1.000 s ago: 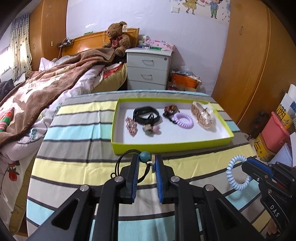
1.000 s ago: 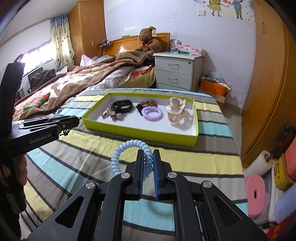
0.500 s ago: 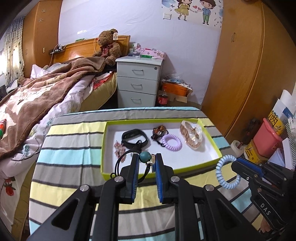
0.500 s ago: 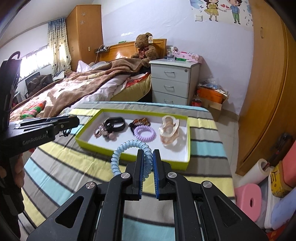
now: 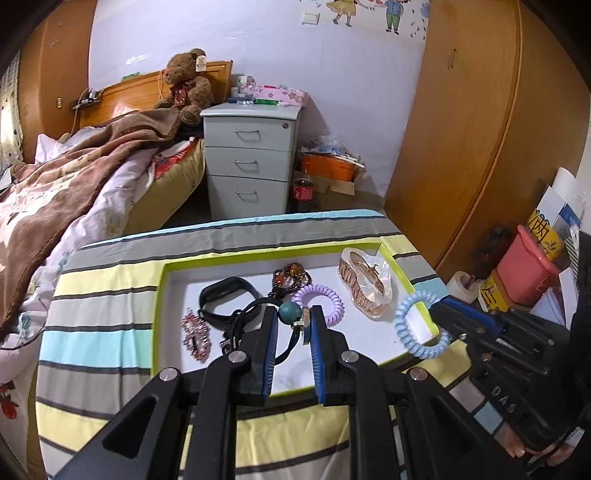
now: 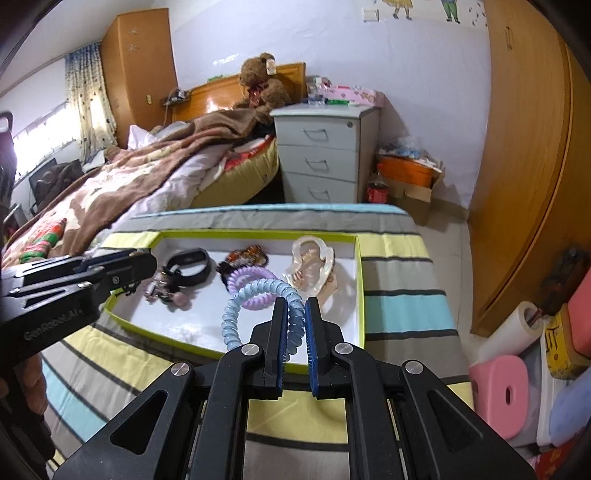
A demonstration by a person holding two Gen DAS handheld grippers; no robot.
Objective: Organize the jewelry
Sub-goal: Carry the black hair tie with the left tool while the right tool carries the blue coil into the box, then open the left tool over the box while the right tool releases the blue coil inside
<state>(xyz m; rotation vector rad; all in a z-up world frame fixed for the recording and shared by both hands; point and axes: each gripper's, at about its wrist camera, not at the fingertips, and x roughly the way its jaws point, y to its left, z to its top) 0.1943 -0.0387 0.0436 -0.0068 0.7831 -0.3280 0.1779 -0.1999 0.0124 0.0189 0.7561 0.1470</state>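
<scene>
A pale lilac wall (image 5: 229,40) carries cartoon stickers (image 5: 365,13) near the top. Against it stands a wooden headboard (image 5: 110,96) with a brown teddy bear (image 5: 188,85) sitting on it, and a bed (image 5: 55,192) under a rumpled brown blanket. Beside the bed is a grey three-drawer nightstand (image 5: 251,158), then an orange box (image 5: 328,168) and a red can (image 5: 303,192) on the floor. A tall wooden wardrobe (image 5: 469,122) fills the right side. In the right wrist view, daylight comes through a window (image 6: 40,140) with a spotted curtain (image 6: 88,96), next to another wooden cabinet (image 6: 140,62).
</scene>
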